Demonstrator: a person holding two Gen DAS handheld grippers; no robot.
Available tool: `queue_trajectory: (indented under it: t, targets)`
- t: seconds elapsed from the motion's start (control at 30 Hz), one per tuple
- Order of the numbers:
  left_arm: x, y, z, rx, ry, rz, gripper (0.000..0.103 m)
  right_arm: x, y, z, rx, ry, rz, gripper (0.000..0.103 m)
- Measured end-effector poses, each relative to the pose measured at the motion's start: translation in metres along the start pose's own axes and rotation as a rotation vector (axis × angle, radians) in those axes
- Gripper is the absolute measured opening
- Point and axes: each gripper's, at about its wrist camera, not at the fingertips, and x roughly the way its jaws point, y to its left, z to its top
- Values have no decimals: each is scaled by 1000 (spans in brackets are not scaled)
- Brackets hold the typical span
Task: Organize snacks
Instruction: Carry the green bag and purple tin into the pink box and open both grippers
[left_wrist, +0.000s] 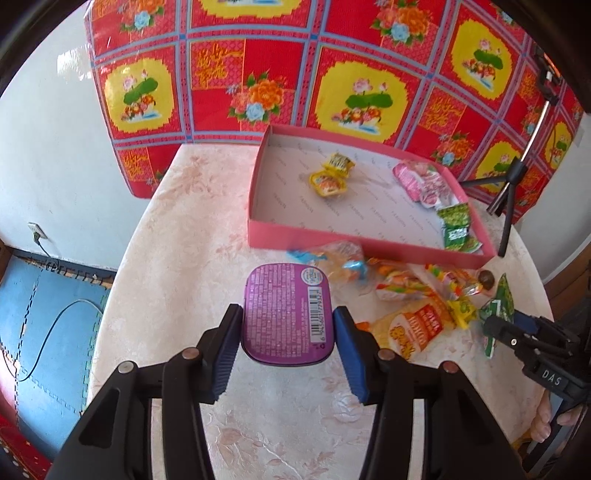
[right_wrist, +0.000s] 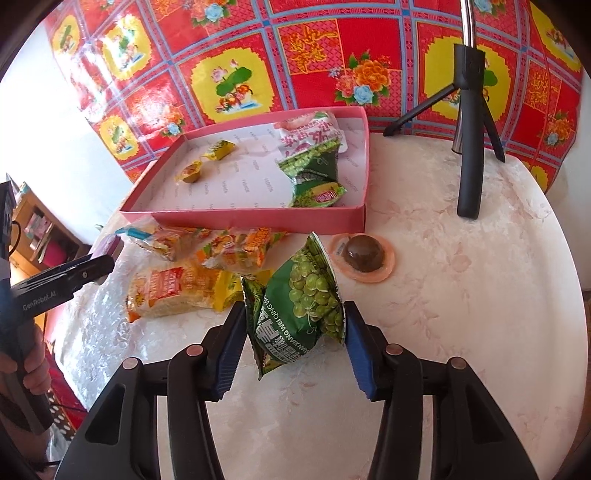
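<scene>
Your left claw is clamped on a purple tin: both blue pads sit against its long sides. Tin is a flat rounded rectangle, back label up, fine print plus a barcode along one edge, held above the tabletop in front of the pink box.

Your right claw grips a green pea packet, pads pressed into both sides. Packet is crinkled, printed with green peas and white lettering, held tilted over the tabletop near its round edge.

Pink box is a shallow open tray with a pale printed liner. Inside: two small yellow jelly cups toward the middle, a pink-and-white packet at the far corner, more green packets against the wall beside it.

Between the claws and the box's front wall is a loose heap: a clear wrapper with blue print, orange and yellow snack packs, and another small green packet just left of the held one. A brown jelly cup stands alone to the right of the pea packet, just in front of the box's corner.

Black tripod stands on the tabletop right of the box. Red floral cloth hangs behind.
</scene>
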Motion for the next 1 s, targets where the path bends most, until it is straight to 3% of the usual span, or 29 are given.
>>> queue_trajectory:
  t: [0.4,1.0]
  targets:
    - [-16,-14,16,30,-58,-29,52,-13,15,13,-33,-28,39,52]
    - [26,-36,64,72,-57,-37,52,11,25,64,-48,-45,54,52]
